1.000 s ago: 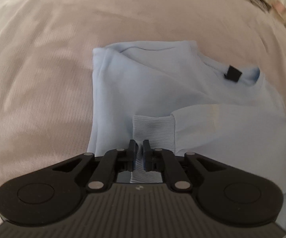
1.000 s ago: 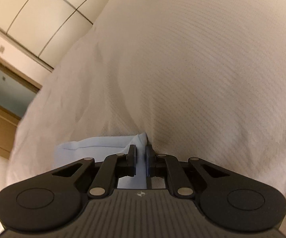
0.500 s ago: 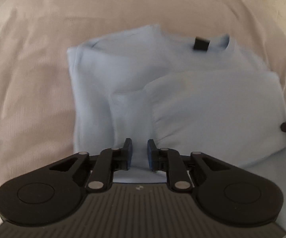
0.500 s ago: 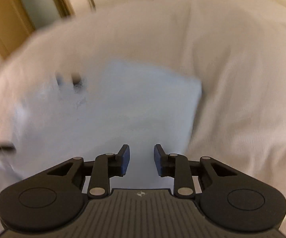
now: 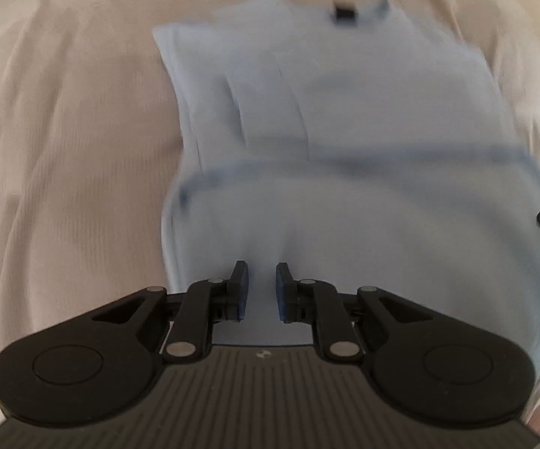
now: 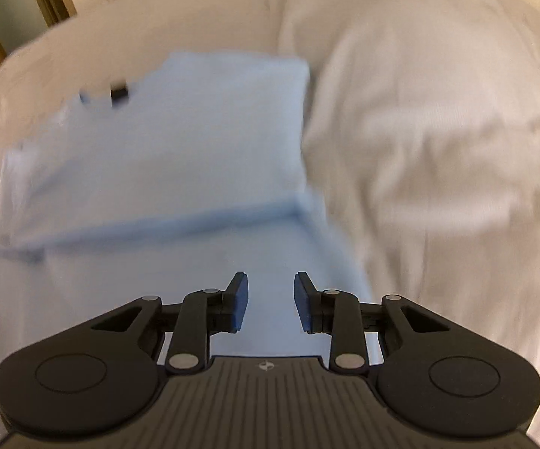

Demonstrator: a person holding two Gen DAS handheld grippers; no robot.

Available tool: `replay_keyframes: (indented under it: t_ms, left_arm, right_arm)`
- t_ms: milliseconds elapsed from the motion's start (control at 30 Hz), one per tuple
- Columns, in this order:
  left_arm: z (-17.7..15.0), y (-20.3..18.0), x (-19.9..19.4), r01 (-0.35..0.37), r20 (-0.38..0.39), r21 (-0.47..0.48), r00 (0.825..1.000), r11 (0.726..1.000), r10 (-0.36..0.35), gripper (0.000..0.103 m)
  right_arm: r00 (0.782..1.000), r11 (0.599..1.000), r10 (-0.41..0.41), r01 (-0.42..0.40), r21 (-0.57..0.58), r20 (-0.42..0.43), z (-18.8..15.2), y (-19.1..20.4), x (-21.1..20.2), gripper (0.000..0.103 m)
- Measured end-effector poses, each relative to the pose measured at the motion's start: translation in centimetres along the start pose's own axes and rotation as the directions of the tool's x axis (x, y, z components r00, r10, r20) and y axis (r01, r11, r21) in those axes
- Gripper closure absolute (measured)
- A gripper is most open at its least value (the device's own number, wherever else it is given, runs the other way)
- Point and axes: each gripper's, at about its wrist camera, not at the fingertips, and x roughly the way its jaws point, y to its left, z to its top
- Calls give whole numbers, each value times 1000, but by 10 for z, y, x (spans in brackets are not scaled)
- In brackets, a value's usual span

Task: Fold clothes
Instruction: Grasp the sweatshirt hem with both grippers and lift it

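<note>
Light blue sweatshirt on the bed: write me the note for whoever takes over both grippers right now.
Left gripper: open, empty, over the near end of the light blue sweatshirt.
Right gripper: open, empty, also over the near end.
The sweatshirt lies flat on the white bedding, collar tag at the far end.
Done: sides and a sleeve folded in.
Left: probably fold the near end up toward the collar.

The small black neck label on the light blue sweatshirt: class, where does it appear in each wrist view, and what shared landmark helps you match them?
Left wrist view: the small black neck label sits near the top edge, right of centre.
Right wrist view: the label sits upper left.
Shared landmark: the light blue sweatshirt's dark fold line crossing the white quilted bedcover's middle.
</note>
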Motion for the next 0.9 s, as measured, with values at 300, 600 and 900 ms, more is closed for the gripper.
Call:
replay_keyframes:
  t_ms: [300,600,900]
  left_arm:
    - [-78,2,-47,-58,-117,-102,992,993,46,92]
    - [-98,-41,-54,-97,-143,-247,988,964,62,86]
    - [-129,-116,-143,-165,-83,-269,985,949,148,84]
  right_arm:
    - [978,996,-79,86,30,-195,-86,-20,-50,70]
    - [991,998,6,-15,-66,-134,-95,-9,-68,50]
    - [988,992,115,-120,-44,-100,-117,-40,-141,43]
